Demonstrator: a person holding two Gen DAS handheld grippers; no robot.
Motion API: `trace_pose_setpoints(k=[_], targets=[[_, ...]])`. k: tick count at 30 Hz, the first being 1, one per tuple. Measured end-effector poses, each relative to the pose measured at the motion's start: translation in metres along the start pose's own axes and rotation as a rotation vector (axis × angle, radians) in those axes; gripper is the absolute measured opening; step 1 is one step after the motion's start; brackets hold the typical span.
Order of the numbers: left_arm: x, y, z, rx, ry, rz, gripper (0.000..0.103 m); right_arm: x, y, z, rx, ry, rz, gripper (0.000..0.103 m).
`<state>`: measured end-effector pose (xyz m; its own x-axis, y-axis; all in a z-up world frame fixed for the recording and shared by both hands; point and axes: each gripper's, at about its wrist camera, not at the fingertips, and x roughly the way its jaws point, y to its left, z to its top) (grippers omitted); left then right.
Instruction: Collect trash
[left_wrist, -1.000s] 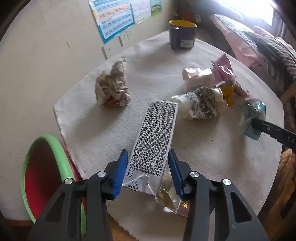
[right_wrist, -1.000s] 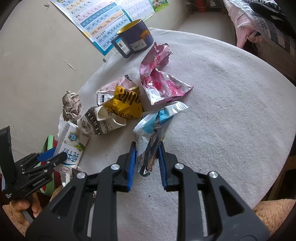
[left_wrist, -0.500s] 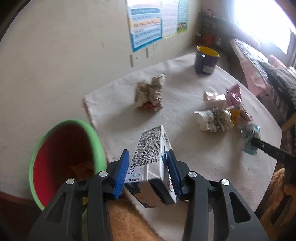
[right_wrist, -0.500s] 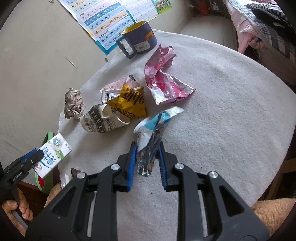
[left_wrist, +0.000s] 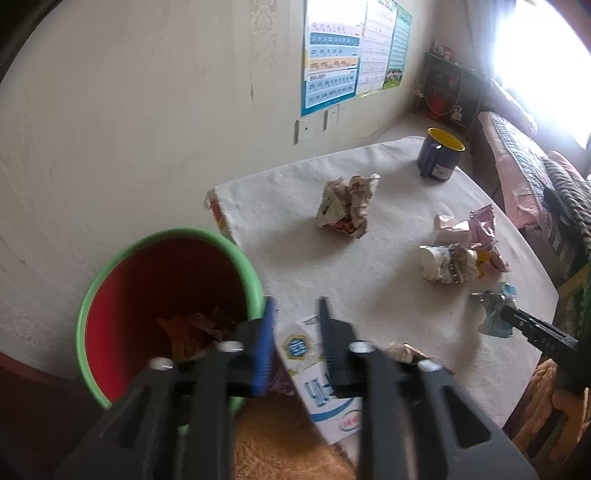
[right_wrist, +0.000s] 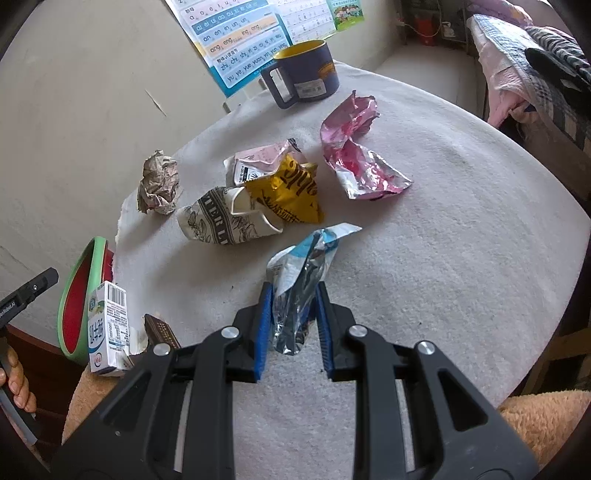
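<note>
1. 2 grips in play: left gripper (left_wrist: 295, 343) clamped on the milk carton (left_wrist: 317, 373), carried off the table edge, just beside the green-rimmed bin (left_wrist: 122, 280) but not yet over its mouth; right gripper (right_wrist: 291, 325) clamped on the blue-and-silver wrapper (right_wrist: 303, 273), low over the table (right_wrist: 443, 221).
2. Risk of a miss: released now, likely to strike the rim or fall onto the orange fabric (left_wrist: 273, 439) beside the bin.
3. Risk of slip: carton pinched across a narrow part and hanging tilted below the pads; a quick swing could twist it loose.
4. Risk of tipping the bin: a knock from the carton's lower corner against the near rim could shove it.
5. Flimsy hold on the right: crumpled foil may slide out or tear if jerked.
6. Still to collect: crumpled paper ball (left_wrist: 347, 206), printed cup (right_wrist: 225, 221), yellow wrapper (right_wrist: 288, 195), pink wrapper (right_wrist: 358, 166); careless sweeps could scatter these or hit the mug (right_wrist: 306, 74).
</note>
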<state>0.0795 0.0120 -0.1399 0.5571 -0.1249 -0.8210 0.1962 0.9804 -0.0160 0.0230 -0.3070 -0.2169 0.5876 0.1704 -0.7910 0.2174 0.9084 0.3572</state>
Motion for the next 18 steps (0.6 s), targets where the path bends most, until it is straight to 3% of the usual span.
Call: trace_pose_setpoints(k=[1,8,13,14,18], targets=[[0.001,0.004,-0.001,-0.013,0.005,-0.01,0.047,0.0,0.0,0.0,0.0,0.001,-0.002,0.023],[0.013,0.004,-0.018,-0.079,0.102,-0.089,0.061,0.004,0.0,-0.001,0.003,0.014,-0.006,0.023],[0.049,-0.02,-0.049,-0.051,0.24,-0.026,0.065,0.002,-0.001,-0.001,0.009,0.009,0.006,0.023],[0.054,-0.022,-0.053,-0.061,0.253,-0.042,0.076,0.002,-0.002,-0.001,0.012,0.008,0.008,0.023],[0.066,-0.035,-0.059,-0.055,0.295,-0.066,0.079,0.001,-0.006,-0.001,0.031,0.007,0.022,0.023]])
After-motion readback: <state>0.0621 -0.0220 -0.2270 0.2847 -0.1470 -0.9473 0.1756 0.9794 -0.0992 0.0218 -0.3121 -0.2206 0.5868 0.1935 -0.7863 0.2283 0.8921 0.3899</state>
